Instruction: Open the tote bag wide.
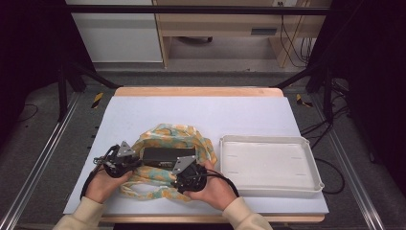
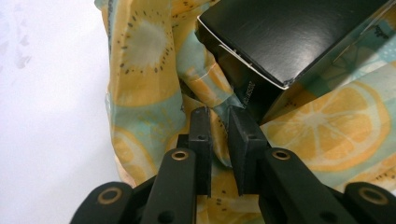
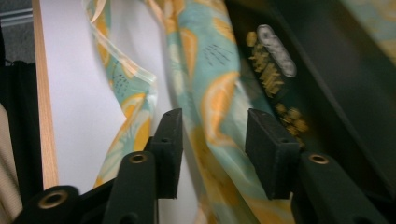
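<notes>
A fruit-print bag (image 1: 172, 132) in yellow and teal lies crumpled on the white table cover, with a flat black box (image 1: 167, 155) resting in it. My left gripper (image 1: 136, 163) is at the bag's left side. In the left gripper view my left gripper (image 2: 219, 123) is shut on a fold of the bag (image 2: 140, 56), just short of the corner of the black box (image 2: 289, 32). My right gripper (image 1: 176, 181) is at the bag's near edge. There my right gripper (image 3: 212, 140) stands open, a strip of the bag (image 3: 210, 79) hanging loose between the jaws, the black box (image 3: 327, 93) beside it.
A white rectangular tray (image 1: 268, 139) with nothing in it sits to the right of the bag. The white table cover (image 1: 191, 108) stretches bare behind the bag. The wooden front edge (image 3: 44, 116) runs close by my right gripper. A person's hands and cream sleeves come in from below.
</notes>
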The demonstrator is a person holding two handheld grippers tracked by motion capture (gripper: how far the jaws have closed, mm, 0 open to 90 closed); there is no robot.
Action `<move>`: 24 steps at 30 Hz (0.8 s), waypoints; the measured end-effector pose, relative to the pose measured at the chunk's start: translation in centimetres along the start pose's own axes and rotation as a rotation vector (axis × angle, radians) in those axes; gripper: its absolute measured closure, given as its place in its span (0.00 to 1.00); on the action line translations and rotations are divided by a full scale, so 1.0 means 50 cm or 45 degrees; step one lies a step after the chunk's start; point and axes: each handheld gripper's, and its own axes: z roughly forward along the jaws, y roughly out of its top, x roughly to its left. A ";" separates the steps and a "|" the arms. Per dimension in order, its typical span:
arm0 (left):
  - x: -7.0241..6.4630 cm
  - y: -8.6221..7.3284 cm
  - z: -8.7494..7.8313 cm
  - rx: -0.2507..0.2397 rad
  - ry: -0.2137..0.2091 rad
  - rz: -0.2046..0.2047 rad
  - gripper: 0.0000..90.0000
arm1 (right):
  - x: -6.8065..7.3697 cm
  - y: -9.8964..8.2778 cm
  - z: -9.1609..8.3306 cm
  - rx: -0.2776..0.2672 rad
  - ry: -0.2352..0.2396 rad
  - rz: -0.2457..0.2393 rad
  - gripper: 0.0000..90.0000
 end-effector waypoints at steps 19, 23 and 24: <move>-0.010 -0.004 -0.015 -0.026 0.001 0.007 0.89 | -0.054 -0.022 -0.103 -0.113 -0.118 0.129 0.72; -0.012 -0.004 -0.019 -0.030 -0.005 0.006 0.90 | -0.063 -0.020 -0.118 -0.136 -0.178 0.165 0.88; -0.012 -0.004 -0.021 -0.032 -0.001 0.010 0.91 | -0.064 -0.019 -0.120 -0.140 -0.187 0.167 0.91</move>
